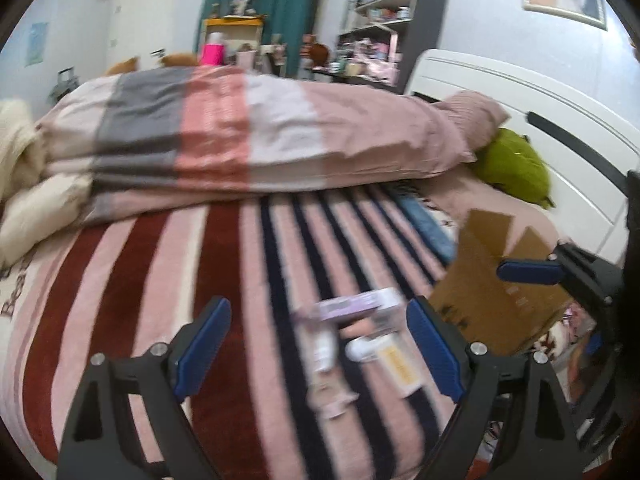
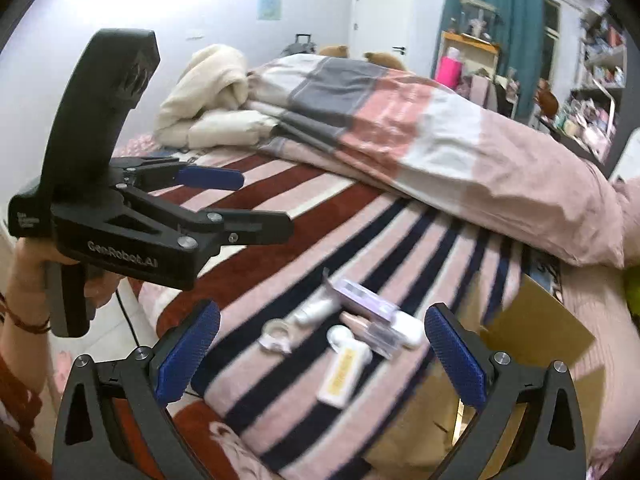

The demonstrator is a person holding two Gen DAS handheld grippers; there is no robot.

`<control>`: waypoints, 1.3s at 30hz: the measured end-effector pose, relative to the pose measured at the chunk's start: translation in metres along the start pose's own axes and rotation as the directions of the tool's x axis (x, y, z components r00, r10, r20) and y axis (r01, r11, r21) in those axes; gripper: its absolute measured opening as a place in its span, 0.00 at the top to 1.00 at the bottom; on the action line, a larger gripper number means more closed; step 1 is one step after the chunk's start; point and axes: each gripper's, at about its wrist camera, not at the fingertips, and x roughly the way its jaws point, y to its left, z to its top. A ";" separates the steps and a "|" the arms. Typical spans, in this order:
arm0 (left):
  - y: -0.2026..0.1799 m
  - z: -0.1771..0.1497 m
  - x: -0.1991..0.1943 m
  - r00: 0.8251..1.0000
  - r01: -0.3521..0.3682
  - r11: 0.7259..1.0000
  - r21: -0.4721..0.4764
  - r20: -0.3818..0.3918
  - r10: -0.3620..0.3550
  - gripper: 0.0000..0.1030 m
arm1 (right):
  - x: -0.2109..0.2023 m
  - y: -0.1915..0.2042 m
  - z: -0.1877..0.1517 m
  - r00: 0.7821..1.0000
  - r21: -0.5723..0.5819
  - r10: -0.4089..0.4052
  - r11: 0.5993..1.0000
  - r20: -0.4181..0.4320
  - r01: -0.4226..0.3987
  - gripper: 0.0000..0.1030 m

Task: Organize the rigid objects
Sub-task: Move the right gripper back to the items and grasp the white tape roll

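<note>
Judging from how things lie, the step in hand is an approach between pick-ups: neither gripper carries anything, and a small cluster of toiletries lies loose on the striped blanket [image 2: 280, 216] at the near edge of the bed. The left gripper [image 1: 320, 344] is seen with its jaws spread wide and nothing between the pads; in the right wrist view it is held out to the left by a hand [image 2: 60, 272], well apart from the cluster. The right gripper [image 2: 322, 348] is likewise spread wide and empty, and the cluster is framed between its blue pads without being touched. In that cluster a lilac box [image 2: 362, 294] lies farthest, a small white bottle [image 2: 314, 309] just left of it, a clear ring-shaped piece [image 2: 276, 334] nearer and further left, a white tube with a yellow label [image 2: 344, 372] nearest, and a white oblong case [image 2: 410, 330] at the right; the pieces lie close together, some touching, though blur hides exactly which. An open cardboard box [image 1: 492, 280] stands just right of the cluster at the bed's edge and is probably the place meant for them. For the next move one piece would have to be singled out, most easily the tube at the near side, the jaws lowered astride it across its narrow width, and closed without its neighbours being nudged across the soft blanket.
</note>
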 end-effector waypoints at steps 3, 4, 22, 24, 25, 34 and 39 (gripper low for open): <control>0.027 -0.020 0.007 0.999 -0.029 0.999 -0.028 -0.017 0.029 0.15 | 0.024 0.023 0.002 0.997 -0.035 0.070 0.997 -0.018 -0.070 0.00; 0.035 -0.027 0.011 0.999 -0.033 0.999 -0.037 -0.024 0.032 0.15 | 0.035 0.028 0.001 0.994 -0.032 0.104 0.994 -0.042 -0.106 0.00; 0.061 -0.077 0.074 0.991 0.031 0.997 -0.077 -0.127 -0.040 0.15 | 0.175 0.024 -0.065 0.921 0.082 0.159 0.987 -0.356 -0.138 0.63; 0.057 -0.075 0.072 0.990 0.050 0.996 -0.076 -0.128 -0.059 0.15 | 0.171 0.024 -0.066 0.926 0.074 0.151 0.988 -0.347 -0.133 0.68; 0.053 -0.074 0.070 0.989 0.067 0.995 -0.076 -0.129 -0.076 0.15 | 0.167 0.024 -0.064 0.929 0.069 0.148 0.989 -0.338 -0.132 0.68; -0.005 -0.043 0.032 0.957 0.270 0.962 -0.034 -0.105 -0.272 0.25 | 0.098 0.033 -0.039 0.975 -0.006 0.148 0.989 -0.164 -0.151 0.68; -0.048 -0.017 0.014 0.936 0.343 0.939 0.019 -0.091 -0.340 0.56 | 0.044 0.025 -0.021 0.993 -0.025 0.114 0.993 -0.038 -0.115 0.68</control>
